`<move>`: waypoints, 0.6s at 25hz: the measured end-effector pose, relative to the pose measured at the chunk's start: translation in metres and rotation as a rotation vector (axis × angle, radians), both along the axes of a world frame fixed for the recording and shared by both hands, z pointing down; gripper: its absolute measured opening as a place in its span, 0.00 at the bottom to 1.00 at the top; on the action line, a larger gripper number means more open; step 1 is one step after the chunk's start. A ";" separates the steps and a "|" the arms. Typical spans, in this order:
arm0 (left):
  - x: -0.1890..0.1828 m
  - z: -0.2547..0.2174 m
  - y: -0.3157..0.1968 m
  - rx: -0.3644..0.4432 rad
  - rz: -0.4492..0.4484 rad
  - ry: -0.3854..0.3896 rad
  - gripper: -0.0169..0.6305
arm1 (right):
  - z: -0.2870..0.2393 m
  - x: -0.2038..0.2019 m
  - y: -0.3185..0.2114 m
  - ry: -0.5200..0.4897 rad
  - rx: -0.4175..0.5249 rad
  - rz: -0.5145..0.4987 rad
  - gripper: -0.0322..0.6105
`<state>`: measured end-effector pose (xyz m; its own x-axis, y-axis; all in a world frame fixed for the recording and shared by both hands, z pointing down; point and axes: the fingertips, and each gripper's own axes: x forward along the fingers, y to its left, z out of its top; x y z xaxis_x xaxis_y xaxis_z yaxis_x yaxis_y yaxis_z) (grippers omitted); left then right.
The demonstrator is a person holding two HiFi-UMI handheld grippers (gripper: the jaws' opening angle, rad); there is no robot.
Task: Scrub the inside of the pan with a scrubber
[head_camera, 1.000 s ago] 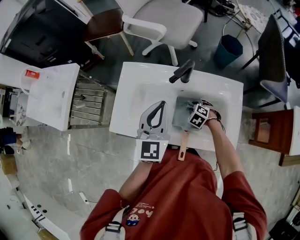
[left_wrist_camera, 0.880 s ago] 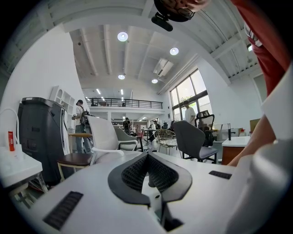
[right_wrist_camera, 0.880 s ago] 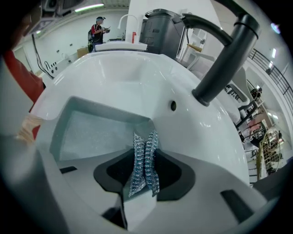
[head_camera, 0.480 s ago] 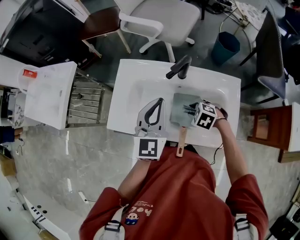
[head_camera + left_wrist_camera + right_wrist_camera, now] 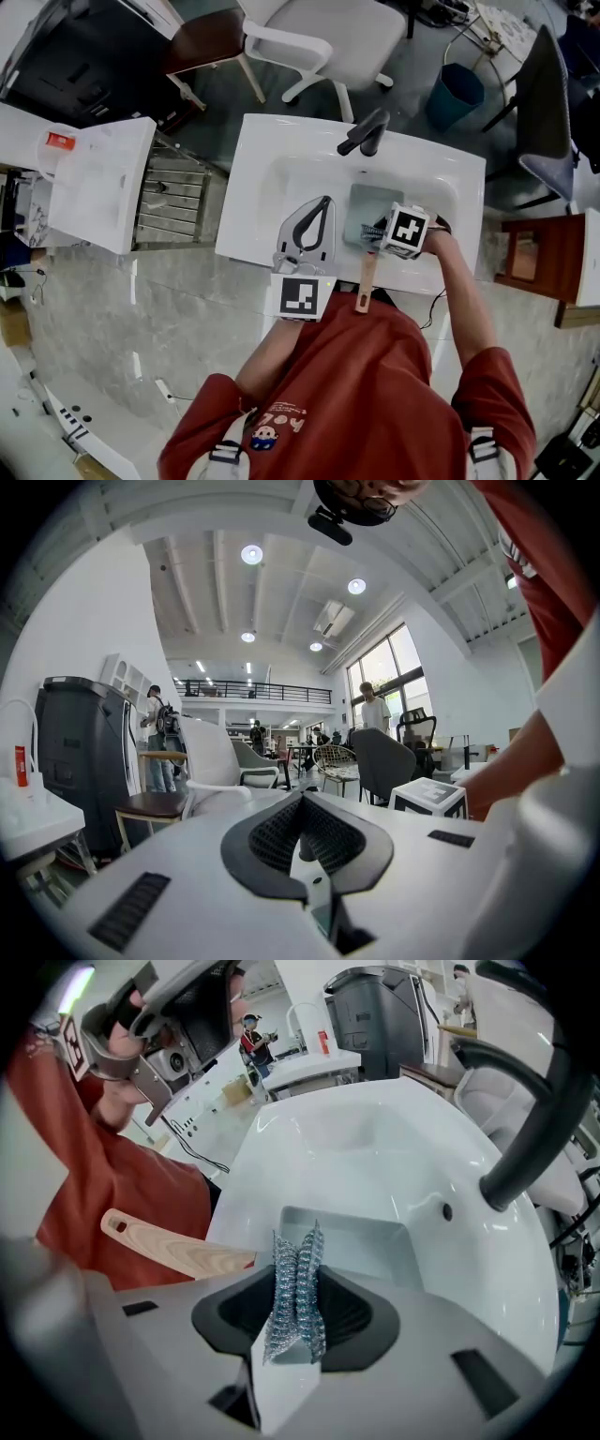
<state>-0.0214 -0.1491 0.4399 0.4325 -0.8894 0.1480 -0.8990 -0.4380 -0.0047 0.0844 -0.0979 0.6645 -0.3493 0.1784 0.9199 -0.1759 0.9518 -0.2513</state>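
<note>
Pan (image 5: 366, 204) — square, grey, wooden-handled — sits in the white sink (image 5: 272, 169) as the right tool (image 5: 375, 229), clamped on a steel-mesh scrubber (image 5: 296, 1283), hovers over its inside and the left tool (image 5: 323, 204) idles pinched shut, empty; scrubbing appears unfinished.

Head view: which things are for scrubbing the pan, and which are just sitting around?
For the job:
- pan with its wooden handle, lying in the sink
- scrubber, held by the right gripper over the pan

Just sitting around:
- left gripper, shut on nothing
- faucet
- white chair
- blue bin
</note>
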 end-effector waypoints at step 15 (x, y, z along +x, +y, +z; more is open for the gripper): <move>0.001 0.004 -0.001 -0.007 0.011 0.007 0.04 | 0.020 0.002 0.007 0.002 -0.169 0.040 0.27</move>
<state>-0.0209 -0.1498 0.4436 0.4436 -0.8833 0.1516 -0.8939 -0.4482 0.0045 0.0861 -0.0912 0.6846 -0.3576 0.3166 0.8786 -0.2139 0.8880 -0.4070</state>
